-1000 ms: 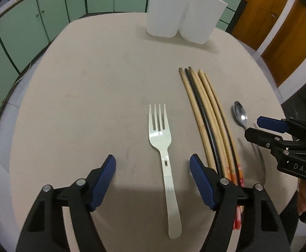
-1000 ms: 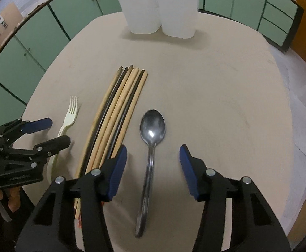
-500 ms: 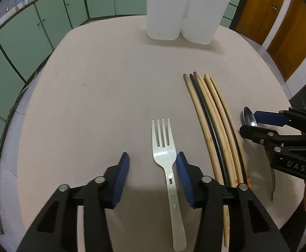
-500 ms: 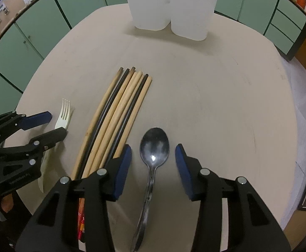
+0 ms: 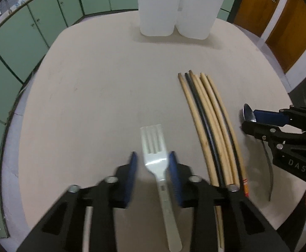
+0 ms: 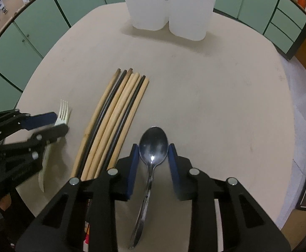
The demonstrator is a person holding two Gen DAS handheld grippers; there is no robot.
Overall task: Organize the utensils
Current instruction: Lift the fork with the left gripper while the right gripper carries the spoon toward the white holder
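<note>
A white plastic fork (image 5: 154,147) lies between the blue pads of my left gripper (image 5: 153,163), which is shut on its neck. A metal spoon (image 6: 153,145) lies between the pads of my right gripper (image 6: 153,155), which is shut on its bowl. Several wooden and black chopsticks (image 5: 207,121) lie in a bundle between fork and spoon, also in the right wrist view (image 6: 115,121). Two white containers (image 5: 178,8) stand at the far side of the table, also in the right wrist view (image 6: 169,6). The right gripper (image 5: 257,121) shows at the right edge of the left wrist view, with the spoon in it.
The round beige table (image 5: 94,88) is ringed by green cabinets (image 5: 16,42). Wooden doors (image 5: 278,16) stand at the back right. My left gripper (image 6: 48,124) shows at the left edge of the right wrist view, on the fork (image 6: 63,113).
Both grippers moved down toward the table and closed, the left around the fork, the right around the spoon. The utensils now sit between the pads.
</note>
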